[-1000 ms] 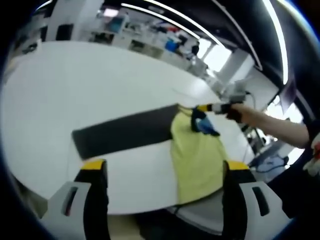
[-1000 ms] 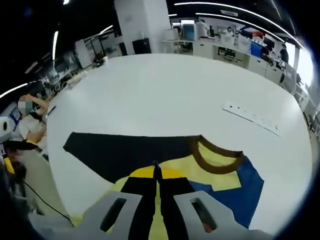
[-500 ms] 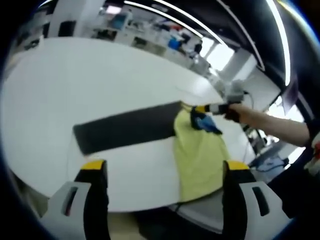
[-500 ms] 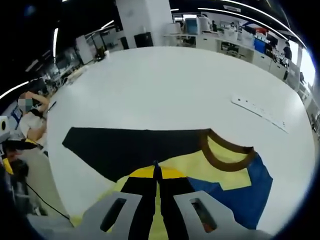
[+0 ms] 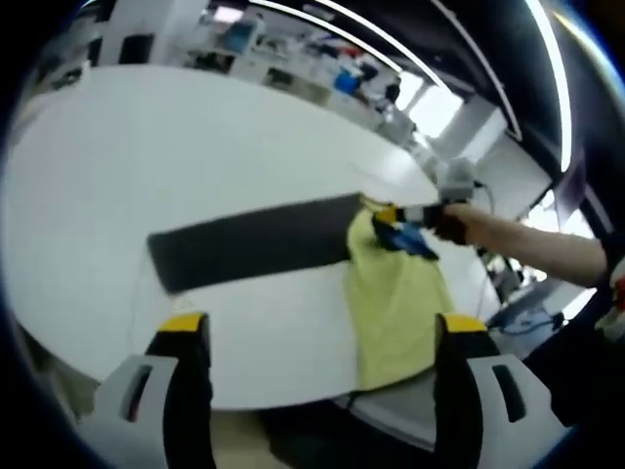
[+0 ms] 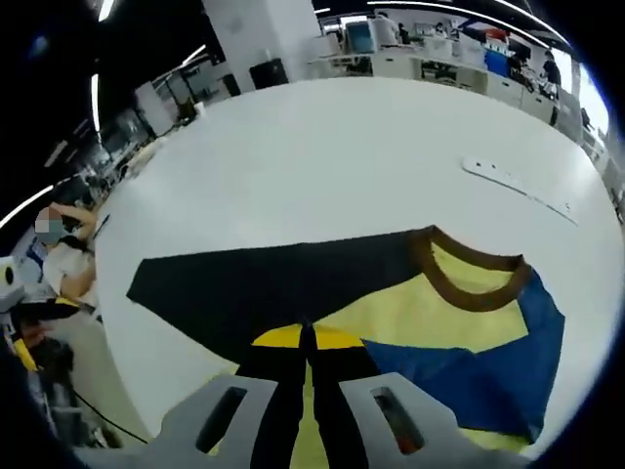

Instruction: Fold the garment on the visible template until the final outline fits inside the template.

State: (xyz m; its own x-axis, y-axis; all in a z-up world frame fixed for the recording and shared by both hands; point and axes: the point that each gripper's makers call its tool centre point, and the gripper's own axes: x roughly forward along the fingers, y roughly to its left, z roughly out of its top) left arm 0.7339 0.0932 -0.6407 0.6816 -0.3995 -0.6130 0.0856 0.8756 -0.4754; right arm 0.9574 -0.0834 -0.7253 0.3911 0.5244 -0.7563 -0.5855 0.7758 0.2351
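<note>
A yellow garment with a brown collar and a blue part lies on the white table, partly hanging over its near edge. A dark rectangular template lies flat to the garment's left, its end touching the collar area. My right gripper is shut on a fold of the yellow cloth near the template. In the left gripper view that right gripper holds the garment's top edge, with a person's hand behind it. My left gripper hangs open off the table's near edge, holding nothing.
A white power strip lies on the far right of the table. A person sits beyond the table's left edge. Desks and equipment line the room behind. Bare tabletop stretches beyond the template.
The right gripper keeps its grip on the cloth; the collar and blue part now lie further right and more spread in its view. The left gripper stays open.
</note>
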